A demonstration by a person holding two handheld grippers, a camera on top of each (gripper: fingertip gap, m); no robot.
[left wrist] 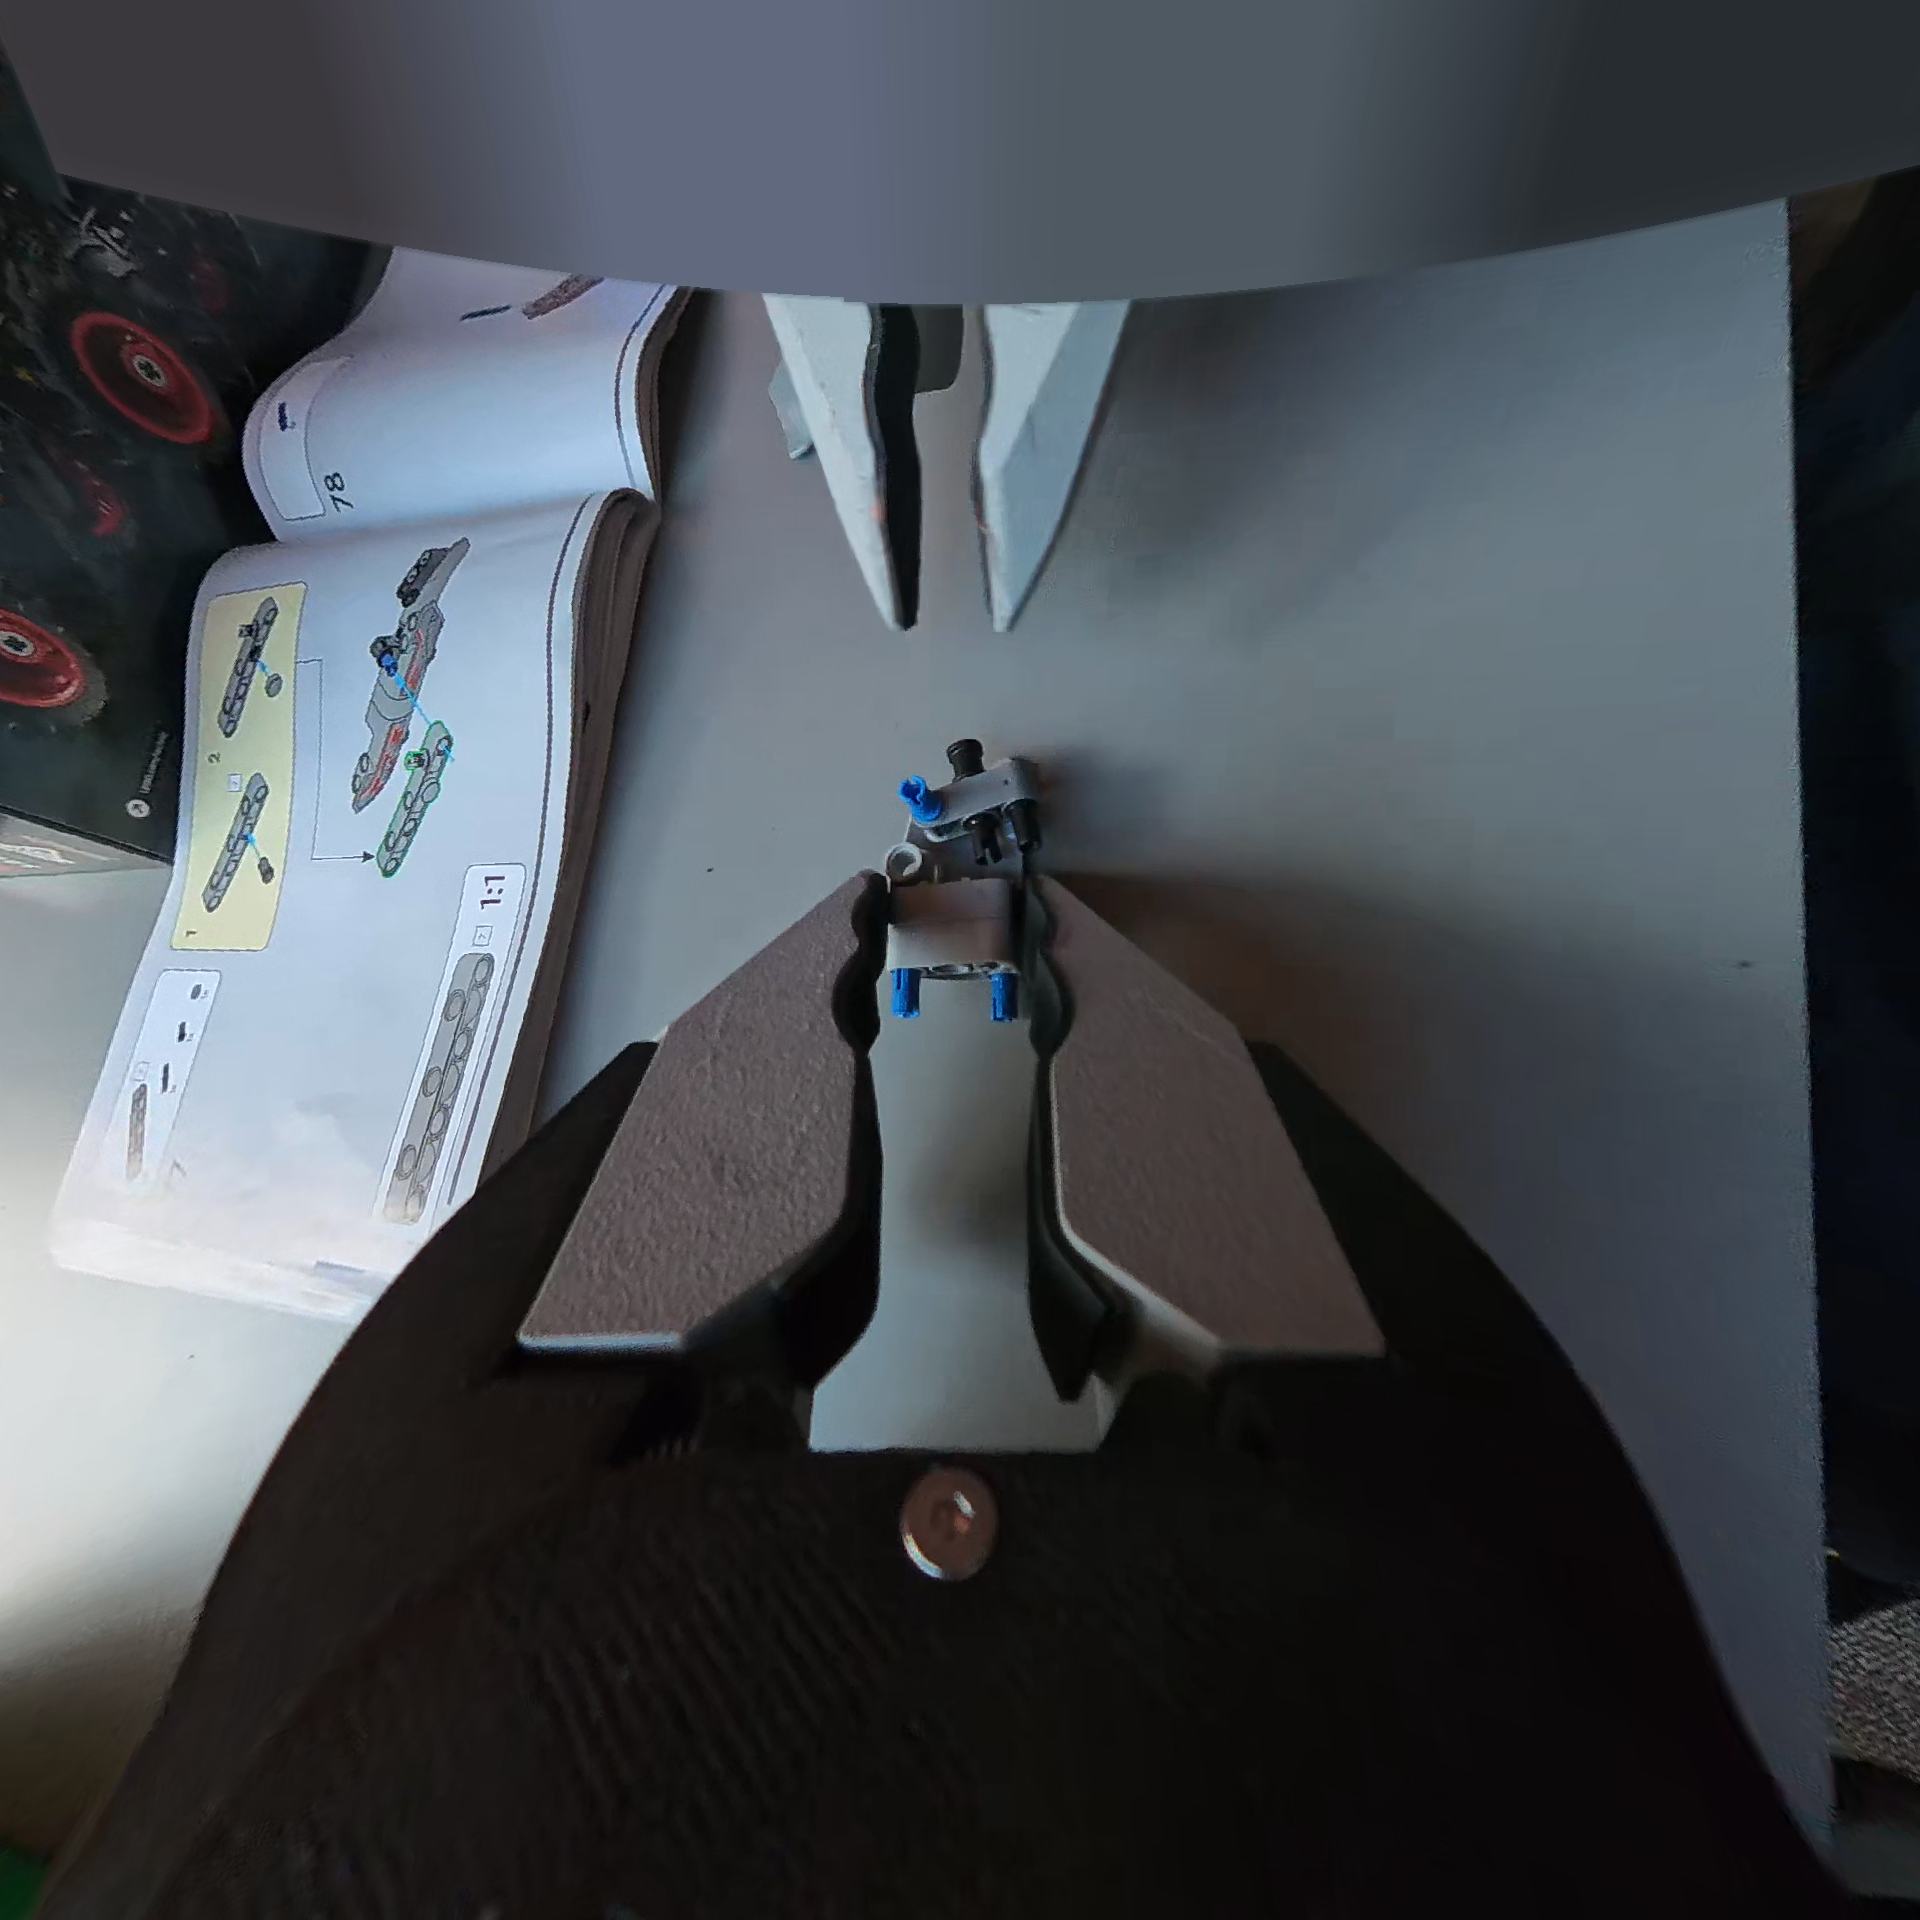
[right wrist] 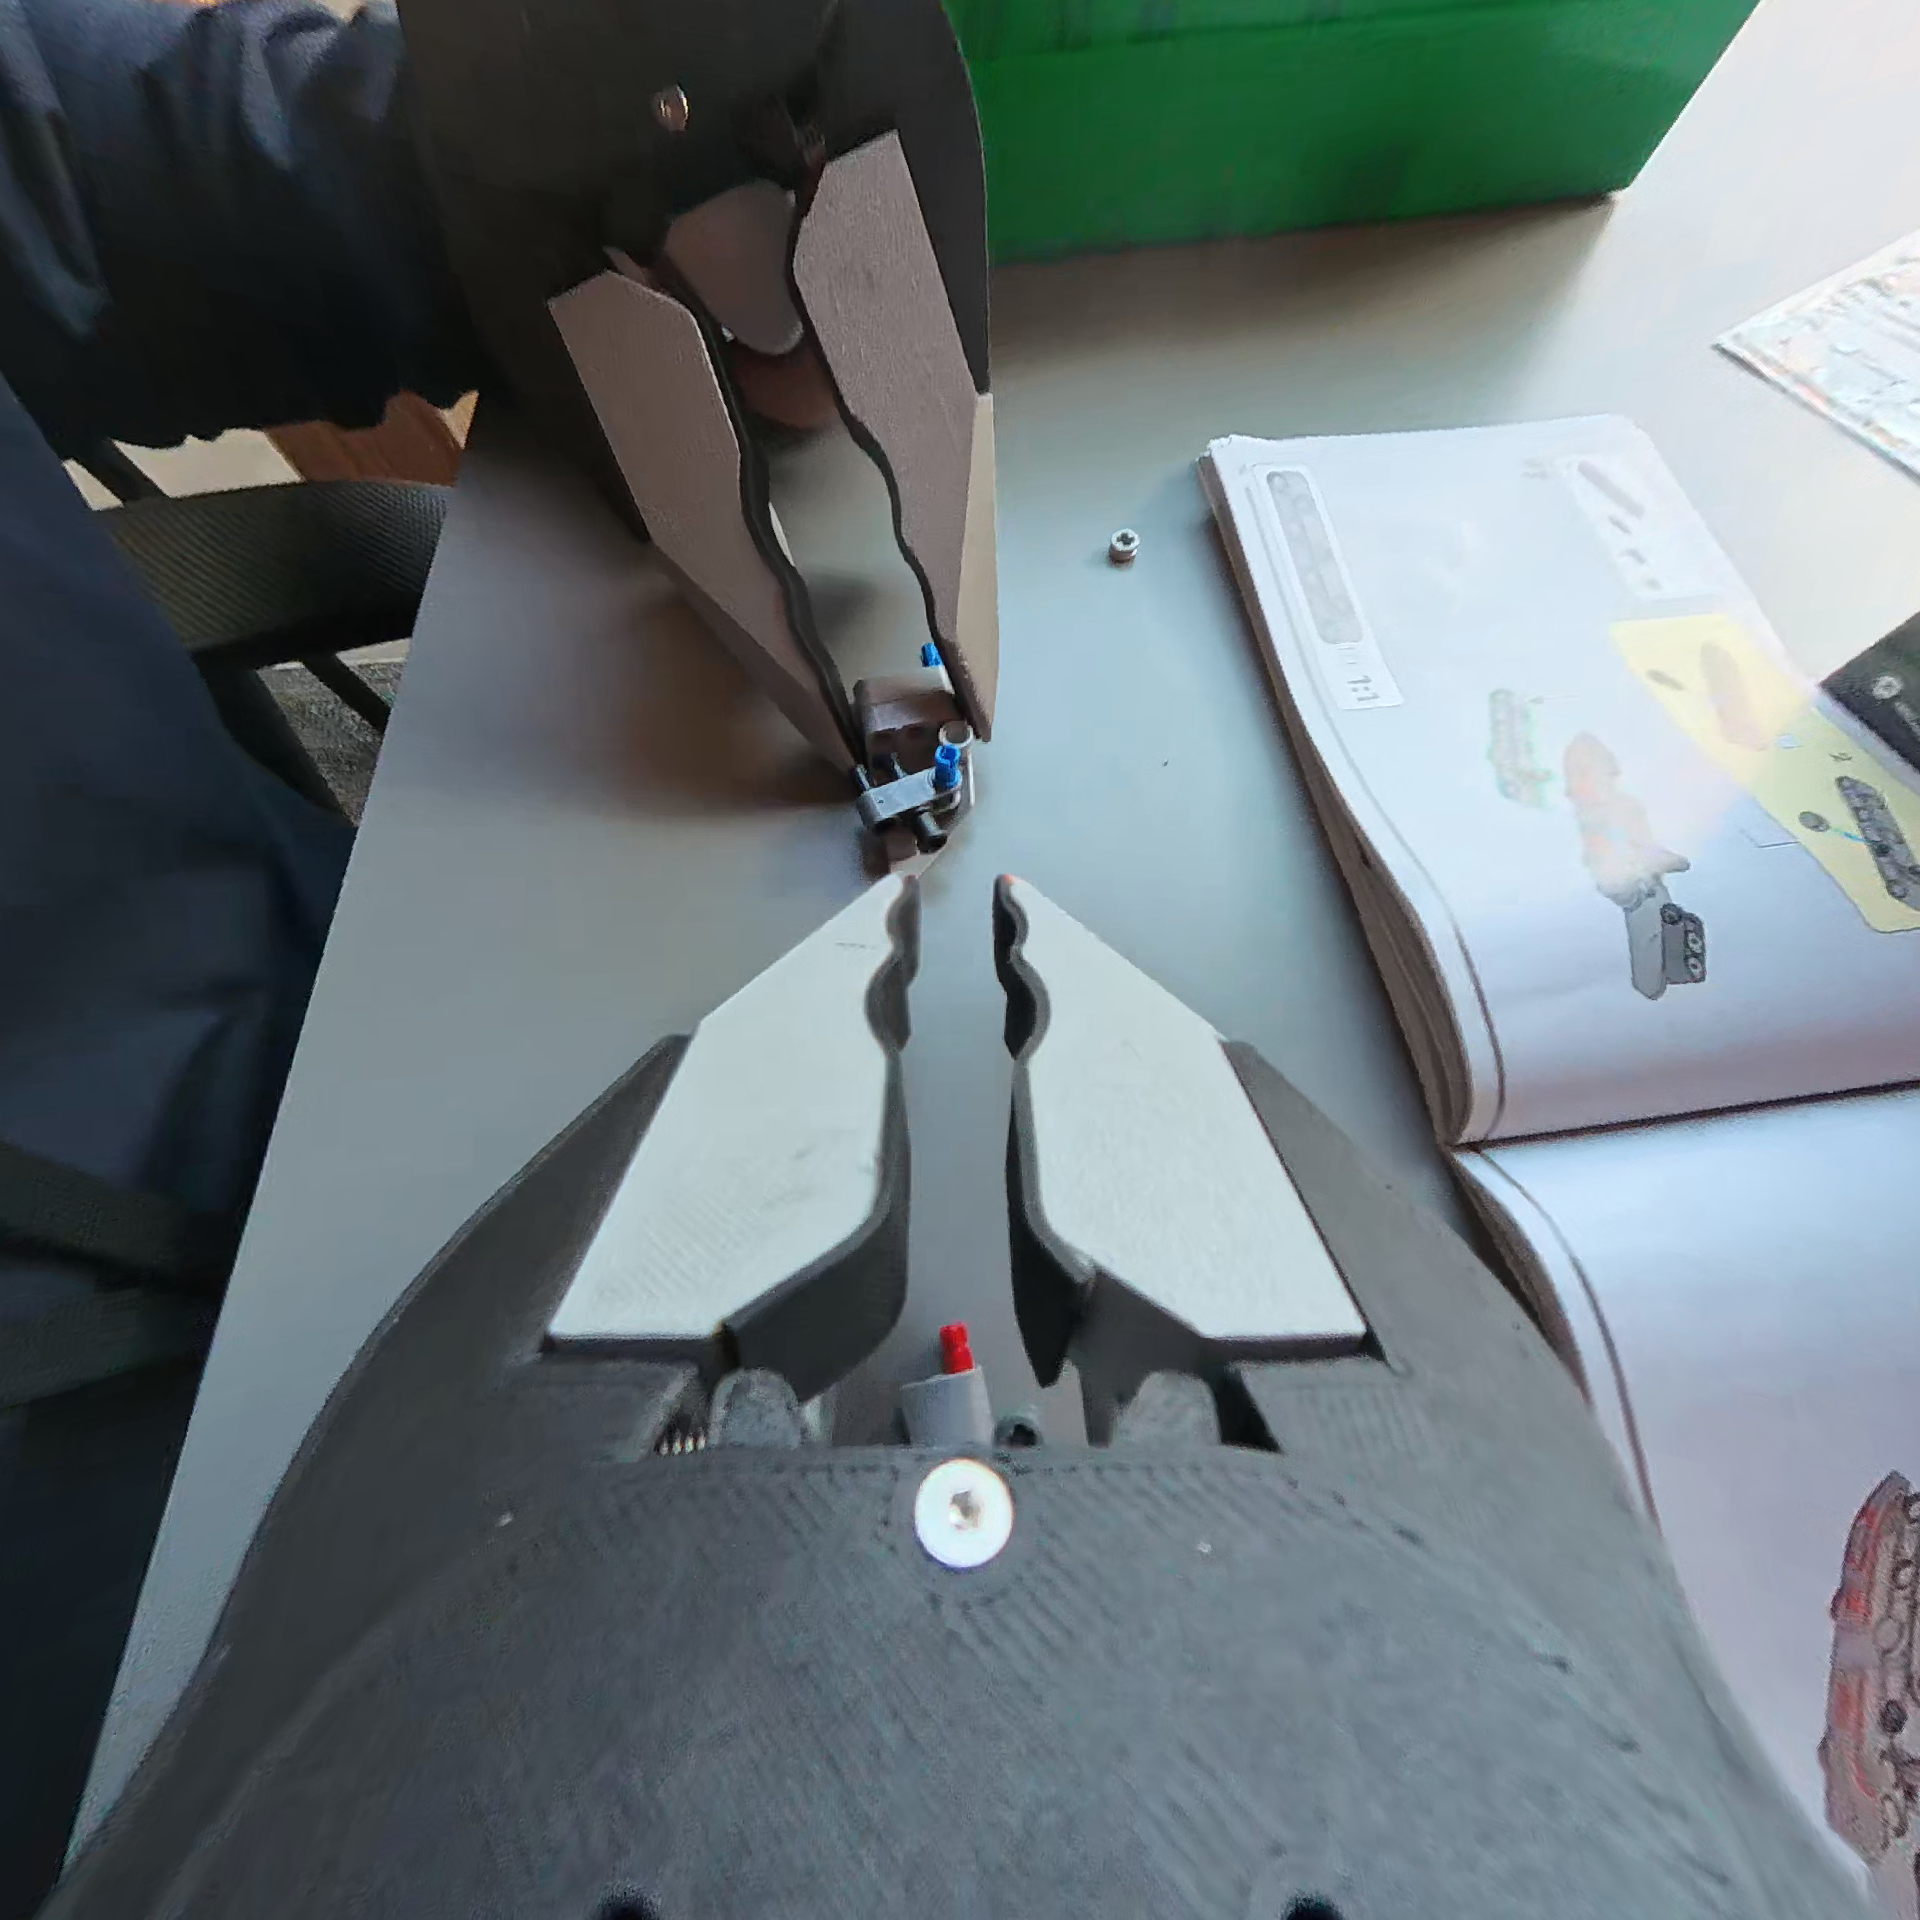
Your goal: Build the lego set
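My left gripper (left wrist: pixel 954 883) is shut on a small lego assembly (left wrist: pixel 951 935), a light grey block with blue pins and a grey beam with black pins at its front (left wrist: pixel 987 800). It holds the assembly down at the grey table (left wrist: pixel 1351 727). In the right wrist view the left gripper (right wrist: pixel 920 743) and the assembly (right wrist: pixel 914 774) sit just ahead of my right gripper (right wrist: pixel 956 883). The right gripper is open by a narrow gap and empty, with its tips just short of the assembly. It also shows in the left wrist view (left wrist: pixel 951 621).
An open instruction booklet (right wrist: pixel 1507 779) lies beside the work spot (left wrist: pixel 364 831). A small grey bush (right wrist: pixel 1122 543) lies near it. A grey piece with a red pin (right wrist: pixel 948 1382) lies under my right gripper. A green box (right wrist: pixel 1299 125) stands behind, a black set box (left wrist: pixel 83 520) beyond the booklet. The table edge (left wrist: pixel 1808 935) is close. Some 5 cm of space lies between my two pairs of fingers.
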